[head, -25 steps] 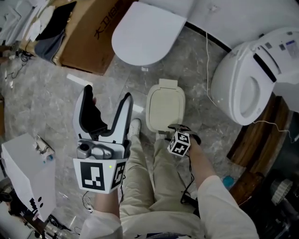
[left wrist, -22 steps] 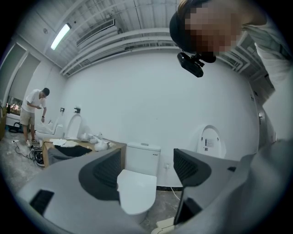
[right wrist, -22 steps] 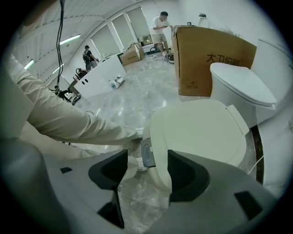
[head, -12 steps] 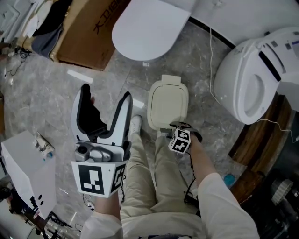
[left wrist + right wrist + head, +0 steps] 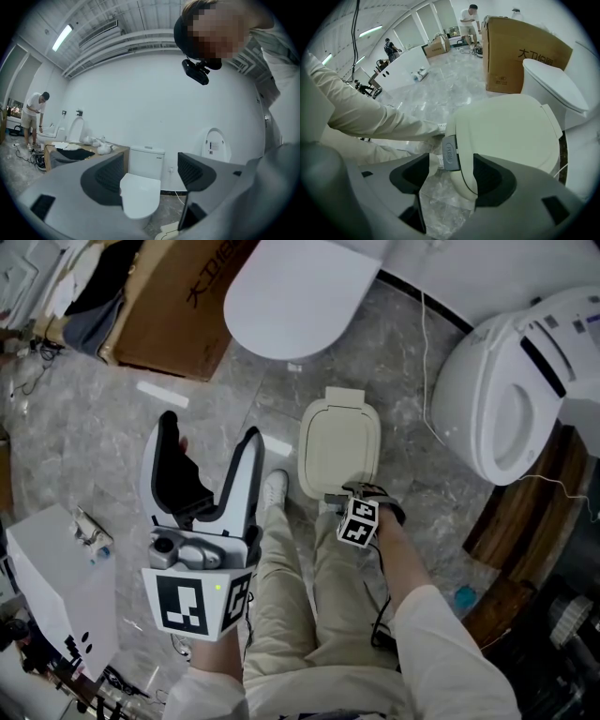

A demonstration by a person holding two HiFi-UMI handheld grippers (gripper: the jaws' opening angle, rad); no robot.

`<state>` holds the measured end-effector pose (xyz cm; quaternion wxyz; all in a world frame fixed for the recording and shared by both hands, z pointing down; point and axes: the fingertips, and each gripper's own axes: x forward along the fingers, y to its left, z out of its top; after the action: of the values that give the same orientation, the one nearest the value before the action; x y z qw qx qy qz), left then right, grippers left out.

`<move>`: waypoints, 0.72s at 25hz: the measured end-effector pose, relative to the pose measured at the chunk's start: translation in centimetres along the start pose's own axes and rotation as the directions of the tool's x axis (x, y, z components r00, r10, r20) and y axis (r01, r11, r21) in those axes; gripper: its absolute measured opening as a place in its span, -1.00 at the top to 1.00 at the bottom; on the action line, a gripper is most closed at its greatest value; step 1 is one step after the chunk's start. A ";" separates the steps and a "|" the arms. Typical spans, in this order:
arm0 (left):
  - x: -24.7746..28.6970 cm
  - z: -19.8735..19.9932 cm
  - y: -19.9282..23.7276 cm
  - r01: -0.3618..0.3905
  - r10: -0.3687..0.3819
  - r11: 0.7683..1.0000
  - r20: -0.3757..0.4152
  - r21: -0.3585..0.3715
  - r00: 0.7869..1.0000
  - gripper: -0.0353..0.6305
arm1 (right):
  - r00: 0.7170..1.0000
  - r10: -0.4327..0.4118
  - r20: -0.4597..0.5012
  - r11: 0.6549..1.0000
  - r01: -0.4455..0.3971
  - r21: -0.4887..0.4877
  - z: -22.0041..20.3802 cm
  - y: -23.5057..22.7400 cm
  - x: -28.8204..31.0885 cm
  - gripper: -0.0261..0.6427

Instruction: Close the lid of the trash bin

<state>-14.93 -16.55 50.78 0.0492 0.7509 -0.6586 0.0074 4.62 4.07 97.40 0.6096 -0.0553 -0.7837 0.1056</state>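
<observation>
Right gripper (image 5: 451, 174) fingers opening, trash bin lid (image 5: 339, 448) front edge between them; left gripper (image 5: 210, 427) fingers wide apart, empty

cream trash bin lid (image 5: 339, 451), grey push tab (image 5: 449, 153), grey marbled floor (image 5: 94, 427), brown cardboard box (image 5: 178, 315)
</observation>
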 end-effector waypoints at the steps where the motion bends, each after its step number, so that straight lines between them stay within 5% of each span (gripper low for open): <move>1: 0.0 0.1 -0.1 0.001 -0.001 1.000 0.000 0.001 1.000 -0.14 | 1.000 0.001 -0.007 1.000 -0.001 0.001 0.0 0.0 0.1 0.02; 11: -0.7 0.2 -0.9 0.017 -0.017 1.000 -0.014 -0.003 1.000 -0.14 | 0.999 0.008 -0.042 0.999 -0.006 0.041 -0.2 -0.2 0.6 -0.02; 14: -1.2 0.9 -1.2 0.023 -0.023 1.000 -0.021 -0.009 1.000 -0.14 | 0.999 -0.029 0.022 0.977 0.023 0.212 0.8 -1.5 -1.4 -0.02; 18: -2.4 3.7 -2.0 0.041 -0.042 0.999 -0.033 -0.028 0.999 -0.14 | 0.962 -0.194 0.190 0.864 0.075 0.499 3.3 -4.1 -8.9 0.01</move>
<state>-13.49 -14.22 46.77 0.0706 0.7634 -0.6420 0.0099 3.85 -2.12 89.19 0.5132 0.1677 -0.7999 0.2621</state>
